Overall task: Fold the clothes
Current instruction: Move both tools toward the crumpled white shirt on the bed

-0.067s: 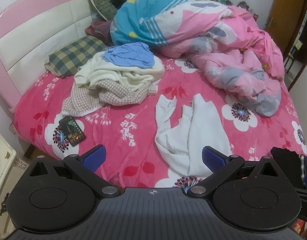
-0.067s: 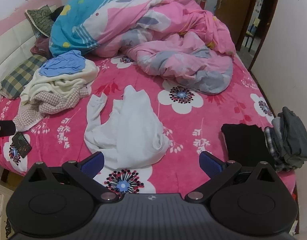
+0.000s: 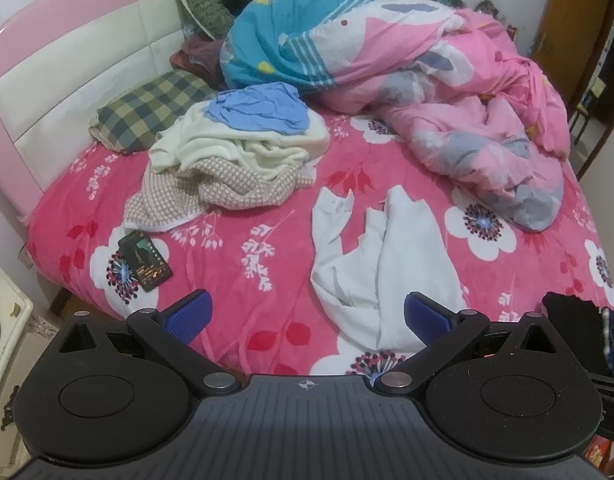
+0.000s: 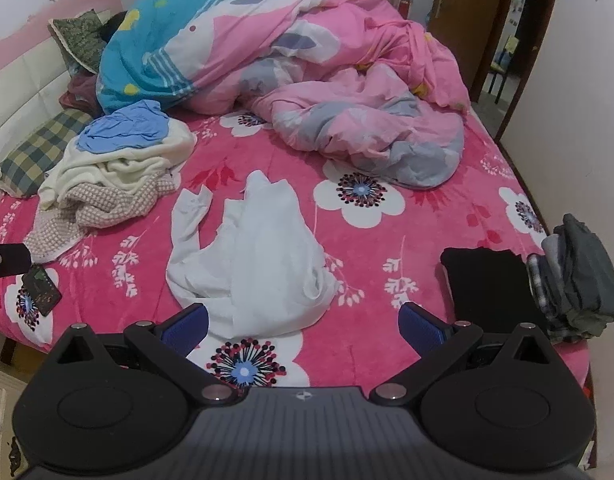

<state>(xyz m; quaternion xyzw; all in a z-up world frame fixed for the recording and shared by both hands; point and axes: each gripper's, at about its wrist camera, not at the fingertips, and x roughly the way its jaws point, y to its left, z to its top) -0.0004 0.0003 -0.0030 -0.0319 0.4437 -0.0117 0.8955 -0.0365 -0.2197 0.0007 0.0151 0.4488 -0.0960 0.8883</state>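
Observation:
A crumpled white long-sleeved garment (image 3: pixel 381 268) (image 4: pixel 251 260) lies on the pink flowered bedspread (image 3: pixel 247 216) (image 4: pixel 387 240) near the bed's front edge. Behind it to the left sits a heap of unfolded clothes (image 3: pixel 235 160) (image 4: pixel 115 172): a blue piece on top, cream and checked beige ones under it. At the front right a folded black garment (image 4: pixel 487 284) lies beside a stack of folded grey and plaid clothes (image 4: pixel 575 280). My left gripper (image 3: pixel 307 316) and right gripper (image 4: pixel 303 322) both hang open and hold nothing, in front of the bed and just short of the white garment.
A bunched pink and blue duvet (image 3: pixel 427 80) (image 4: pixel 327 92) fills the far side of the bed. A phone (image 3: pixel 145 260) (image 4: pixel 41 290) lies at the front left corner. Pillows (image 3: pixel 147 112) lean on the pink headboard (image 3: pixel 67 80). A doorway (image 4: pixel 507 40) opens at the far right.

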